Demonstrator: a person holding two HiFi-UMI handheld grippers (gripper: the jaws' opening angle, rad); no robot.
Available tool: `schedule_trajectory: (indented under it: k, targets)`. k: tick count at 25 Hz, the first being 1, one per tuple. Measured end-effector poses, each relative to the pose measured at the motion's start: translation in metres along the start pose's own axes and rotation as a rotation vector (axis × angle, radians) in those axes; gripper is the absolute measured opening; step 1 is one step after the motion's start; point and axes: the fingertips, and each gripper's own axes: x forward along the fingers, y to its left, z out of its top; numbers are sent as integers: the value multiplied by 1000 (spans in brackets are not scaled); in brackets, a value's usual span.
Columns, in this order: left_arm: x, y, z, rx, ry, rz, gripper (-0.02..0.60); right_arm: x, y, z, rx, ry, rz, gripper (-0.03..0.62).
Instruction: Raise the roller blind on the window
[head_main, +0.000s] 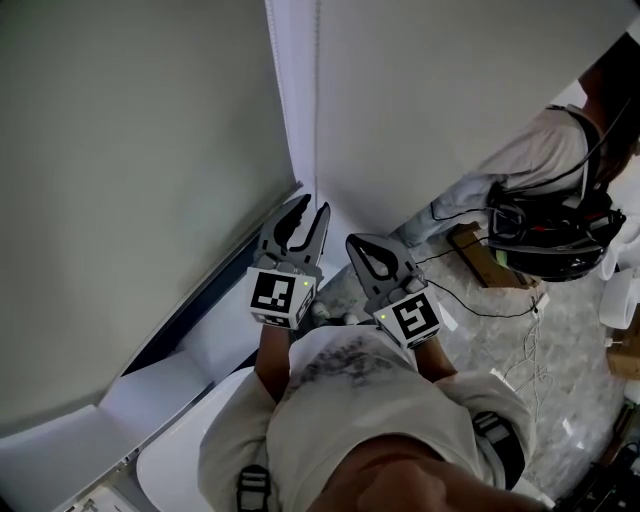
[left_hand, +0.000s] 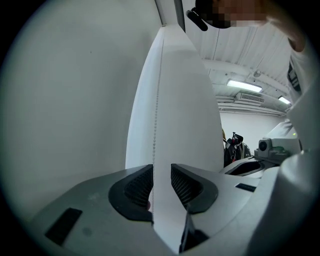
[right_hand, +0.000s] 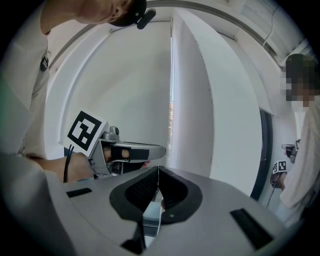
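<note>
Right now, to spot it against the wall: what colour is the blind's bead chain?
White bead chain, clearest in the left gripper view.

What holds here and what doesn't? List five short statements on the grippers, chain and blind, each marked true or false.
1. The left gripper has its jaws apart. True.
2. The bead chain hangs down to the gap between those jaws. True.
3. The right gripper is wide open. False: its jaw tips meet.
4. The roller blind is fully raised. False: it is down, filling the head view's left.
5. Nobody else is in view. False: a second person stands at the right.
</note>
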Motion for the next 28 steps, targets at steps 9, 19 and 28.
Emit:
schedule_trajectory:
  k: [9, 19, 28]
  targets:
    - [16, 13, -5, 9, 5, 1, 117, 2, -1, -3, -14, -7, -8, 63]
    - [25, 7, 1, 6, -25, -61, 77, 1, -1, -4, -10, 2, -44, 63]
    - [17, -2, -7, -12, -8, -74, 18, -1, -1, -6, -8, -8, -7, 63]
